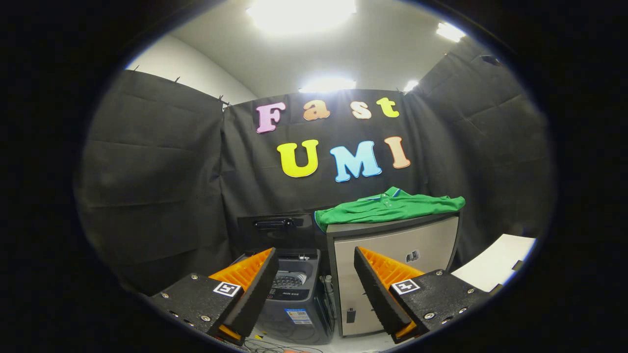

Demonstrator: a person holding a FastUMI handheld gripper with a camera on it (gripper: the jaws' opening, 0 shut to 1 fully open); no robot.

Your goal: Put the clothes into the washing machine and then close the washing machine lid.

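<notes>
A green polo shirt point(390, 206) lies spread on top of a grey cabinet point(397, 264), beyond my fingers and slightly to the right. To the left of the cabinet stands a small dark top-loading washing machine point(297, 299) with its lid point(274, 228) raised upright against the booth wall; the drum opening shows behind my left finger. My gripper point(316, 267) is open, its two fingers spread wide with nothing between them, held well back from both the shirt and the machine.
Black cloth walls close the booth on three sides. A white surface point(493, 267) sits at the right, beside the cabinet. Cables point(274, 345) lie on the floor in front of the washing machine.
</notes>
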